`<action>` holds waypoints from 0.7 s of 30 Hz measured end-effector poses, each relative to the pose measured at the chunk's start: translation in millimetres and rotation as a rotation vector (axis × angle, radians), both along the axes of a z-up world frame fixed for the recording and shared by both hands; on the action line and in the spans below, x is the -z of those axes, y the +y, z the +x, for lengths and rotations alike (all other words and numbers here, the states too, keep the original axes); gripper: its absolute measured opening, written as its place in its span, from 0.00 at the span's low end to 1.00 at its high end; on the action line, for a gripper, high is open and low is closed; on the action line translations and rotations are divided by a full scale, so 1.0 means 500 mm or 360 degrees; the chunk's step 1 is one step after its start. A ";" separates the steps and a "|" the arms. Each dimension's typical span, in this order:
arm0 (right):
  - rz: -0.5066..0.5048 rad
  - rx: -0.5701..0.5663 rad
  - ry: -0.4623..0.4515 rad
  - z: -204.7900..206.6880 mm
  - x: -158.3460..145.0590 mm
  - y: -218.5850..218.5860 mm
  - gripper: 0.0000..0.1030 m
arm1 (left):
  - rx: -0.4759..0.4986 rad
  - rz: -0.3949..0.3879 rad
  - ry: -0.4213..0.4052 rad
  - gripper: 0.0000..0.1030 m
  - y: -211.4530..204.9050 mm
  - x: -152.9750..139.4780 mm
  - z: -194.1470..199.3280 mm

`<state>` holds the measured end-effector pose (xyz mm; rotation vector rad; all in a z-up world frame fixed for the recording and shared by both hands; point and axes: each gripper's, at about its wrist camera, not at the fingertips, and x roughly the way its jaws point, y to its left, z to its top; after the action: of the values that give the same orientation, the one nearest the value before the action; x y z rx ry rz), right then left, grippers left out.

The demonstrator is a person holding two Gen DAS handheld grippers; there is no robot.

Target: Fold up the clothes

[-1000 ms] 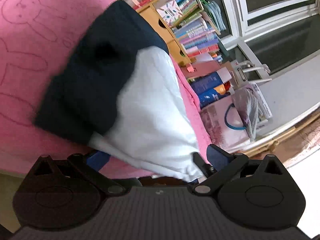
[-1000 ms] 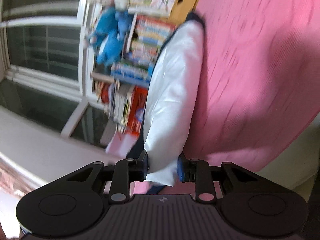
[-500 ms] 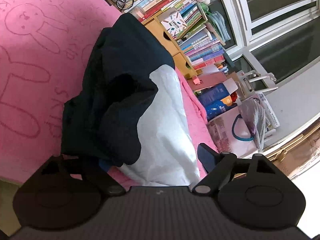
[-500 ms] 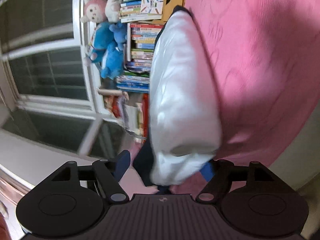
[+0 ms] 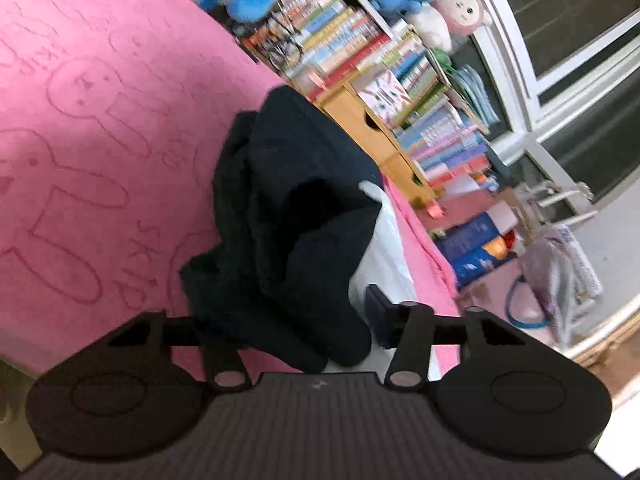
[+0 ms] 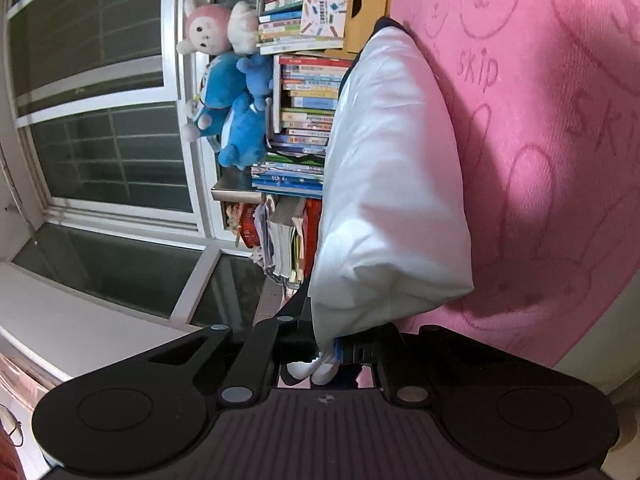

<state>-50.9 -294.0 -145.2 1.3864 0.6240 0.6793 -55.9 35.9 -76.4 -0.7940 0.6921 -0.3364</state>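
We had both grippers at the near edge of the navy-and-white garment (image 5: 304, 216) on the pink rabbit-print blanket (image 5: 88, 152): right gripper (image 6: 326, 350) pinched its white hem, left gripper (image 5: 296, 332) just closed around bunched navy cloth, ready to lift a fold.

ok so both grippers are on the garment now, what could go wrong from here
1. The right gripper has just been closing and pinches only a thin edge of the white fabric; a pull could slip it free.
2. The left gripper has just been closing around a bunched dark part, so it may grab several layers and fold them crooked.
3. The garment lies at the edge of the pink blanket, beside the stacked books; it could slide off.
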 end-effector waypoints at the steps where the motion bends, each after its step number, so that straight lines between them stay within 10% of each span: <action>1: -0.0004 0.0004 0.0002 0.000 0.000 -0.004 0.10 | -0.0020 0.0003 -0.0005 0.32 0.000 0.002 -0.004; 12: -0.0089 0.0394 0.0111 -0.028 0.014 -0.006 0.23 | -0.0051 0.0081 0.0020 0.19 -0.026 0.023 -0.023; 21: -0.0136 0.0557 0.0180 -0.044 0.031 -0.087 0.15 | -0.0002 -0.0037 0.0117 0.18 0.007 0.049 -0.018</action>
<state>-72.7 -337.5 -160.6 1.4155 0.4763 0.2934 -64.9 39.2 -101.1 -0.8324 0.7580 -0.3159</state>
